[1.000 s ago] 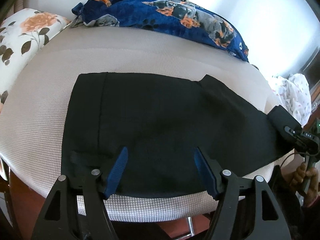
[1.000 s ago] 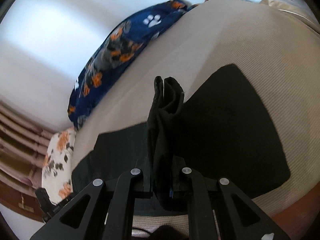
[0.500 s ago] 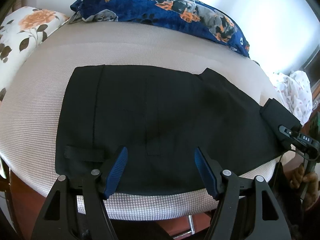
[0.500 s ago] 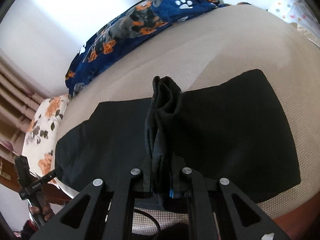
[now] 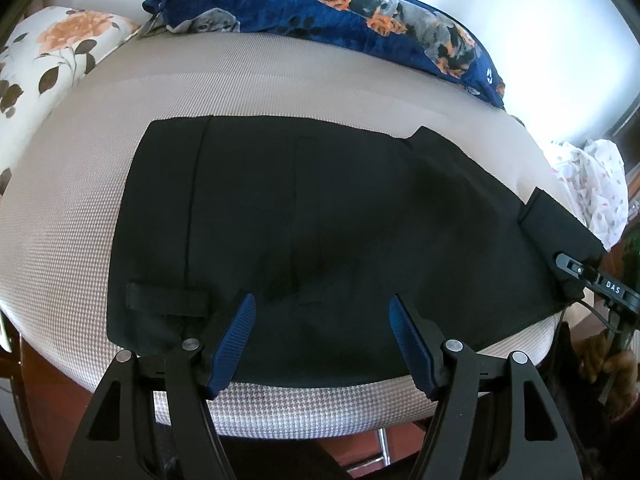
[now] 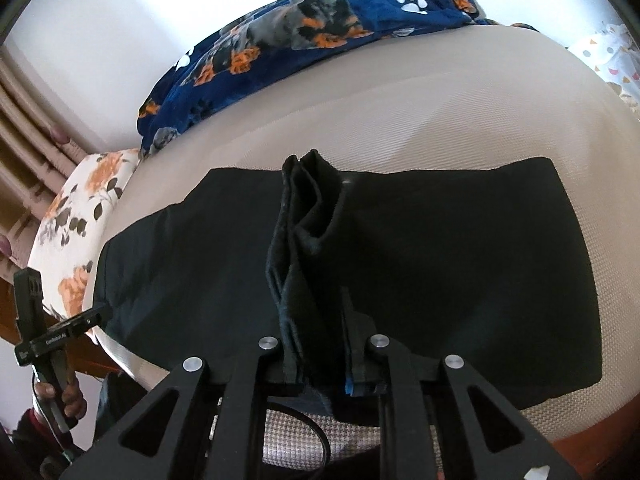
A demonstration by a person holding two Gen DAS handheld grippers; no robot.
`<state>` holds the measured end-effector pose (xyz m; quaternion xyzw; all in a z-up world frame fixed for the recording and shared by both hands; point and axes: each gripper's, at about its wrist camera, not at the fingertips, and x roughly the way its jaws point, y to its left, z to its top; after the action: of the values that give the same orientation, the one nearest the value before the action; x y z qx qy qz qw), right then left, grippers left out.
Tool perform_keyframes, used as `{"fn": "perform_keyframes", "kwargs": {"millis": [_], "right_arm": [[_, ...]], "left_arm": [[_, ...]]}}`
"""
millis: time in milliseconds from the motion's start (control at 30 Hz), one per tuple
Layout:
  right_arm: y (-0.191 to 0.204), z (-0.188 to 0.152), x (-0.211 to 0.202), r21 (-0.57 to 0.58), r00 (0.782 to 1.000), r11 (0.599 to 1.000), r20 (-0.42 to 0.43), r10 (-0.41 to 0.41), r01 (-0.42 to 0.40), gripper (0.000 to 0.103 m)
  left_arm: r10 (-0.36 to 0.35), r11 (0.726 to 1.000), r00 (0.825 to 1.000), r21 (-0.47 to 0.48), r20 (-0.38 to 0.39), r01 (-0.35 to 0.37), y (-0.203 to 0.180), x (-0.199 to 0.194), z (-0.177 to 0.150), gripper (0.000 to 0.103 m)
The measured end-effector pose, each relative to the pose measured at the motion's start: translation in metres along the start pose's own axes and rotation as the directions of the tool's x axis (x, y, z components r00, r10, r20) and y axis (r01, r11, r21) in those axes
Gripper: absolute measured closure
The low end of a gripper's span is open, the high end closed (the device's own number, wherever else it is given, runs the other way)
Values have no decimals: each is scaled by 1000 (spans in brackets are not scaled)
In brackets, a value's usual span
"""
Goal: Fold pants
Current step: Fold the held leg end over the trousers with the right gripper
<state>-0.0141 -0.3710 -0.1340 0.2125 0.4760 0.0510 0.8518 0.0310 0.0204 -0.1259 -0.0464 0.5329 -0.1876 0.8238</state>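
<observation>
Black pants (image 5: 320,220) lie flat on a beige mattress (image 5: 280,80), waistband and belt loop at the left. My left gripper (image 5: 320,304) is open and empty, its blue-padded fingers hovering over the near edge of the pants. My right gripper (image 6: 316,360) is shut on a bunched fold of the pants' leg end (image 6: 304,220), which stands up between its fingers. The rest of the pants (image 6: 440,260) spreads flat behind it. In the left wrist view the right gripper (image 5: 576,272) shows at the right, holding the leg end.
A blue dog-print blanket (image 5: 340,12) lies along the far side of the mattress. A floral pillow (image 5: 48,56) sits at the left, a white dotted cloth (image 5: 592,192) at the right. The mattress's near edge (image 5: 300,412) drops to a wooden frame.
The right gripper has swung with the leg end, so the pants now spread wider across its view. The left gripper has shifted slightly forward over the pants, still open.
</observation>
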Motion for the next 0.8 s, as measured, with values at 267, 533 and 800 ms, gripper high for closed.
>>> {"fn": "perform_keyframes", "kwargs": {"millis": [267, 533, 800], "right_arm": [[7, -5, 8, -11, 998, 999, -49, 39, -39, 71], [-6, -4, 2, 191, 904, 891, -36, 426, -413, 38], [-41, -6, -23, 289, 877, 829, 106, 470, -479, 36]], "left_arm": [[-1, 1000, 1000, 1, 1, 1, 1, -1, 0, 33], [0, 1000, 1000, 9, -5, 0, 0, 0, 0, 33], [-7, 1000, 1000, 27, 6, 7, -3, -2, -1, 33]]}}
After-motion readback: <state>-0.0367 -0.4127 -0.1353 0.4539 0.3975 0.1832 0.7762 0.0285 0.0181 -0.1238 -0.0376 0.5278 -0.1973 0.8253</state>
